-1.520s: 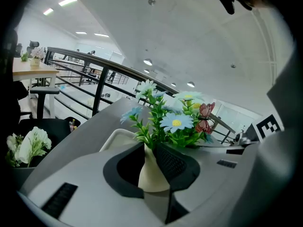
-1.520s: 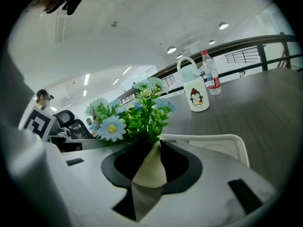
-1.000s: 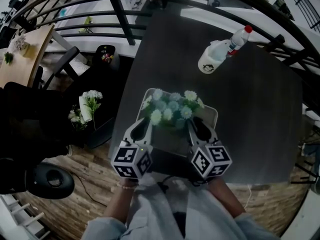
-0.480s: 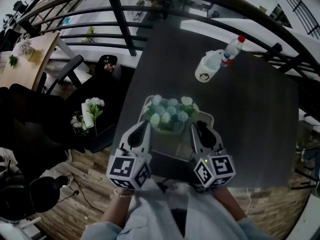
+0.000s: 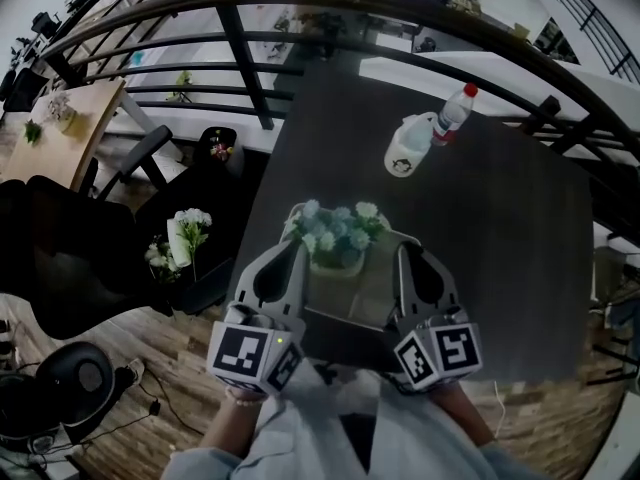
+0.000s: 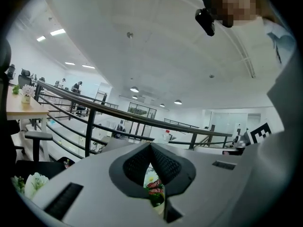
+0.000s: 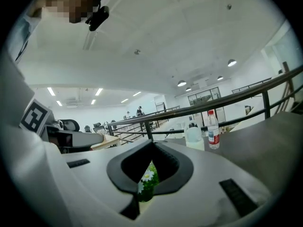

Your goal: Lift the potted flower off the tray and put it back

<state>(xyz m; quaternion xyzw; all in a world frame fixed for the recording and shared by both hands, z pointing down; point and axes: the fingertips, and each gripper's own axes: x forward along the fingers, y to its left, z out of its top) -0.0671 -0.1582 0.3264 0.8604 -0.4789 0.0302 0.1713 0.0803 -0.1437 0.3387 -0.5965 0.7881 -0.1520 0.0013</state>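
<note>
Blooms of whitish and pale blue crowd the top of the potted flower [image 5: 335, 230], round heads packed over green leaves, with a pale pot just showing beneath them. It stands in the tray [image 5: 372, 286], at the tray's far edge, and the tray lies on the dark table [image 5: 500, 228] close to its near edge, toward the near left corner. Seen through the slit under each gripper's tips, the plant shows a white daisy and green foliage from the right side, and reddish blooms from the left. The left gripper [image 5: 294, 250] hovers over the tray's left edge and the right gripper [image 5: 406, 254] over its right edge. The jaws of both have just been closing and now meet at the tips with nothing between them. A clear bottle [image 5: 452, 114] with a red cap and a white jug [image 5: 405, 150] stand near the table's far edge.
</note>
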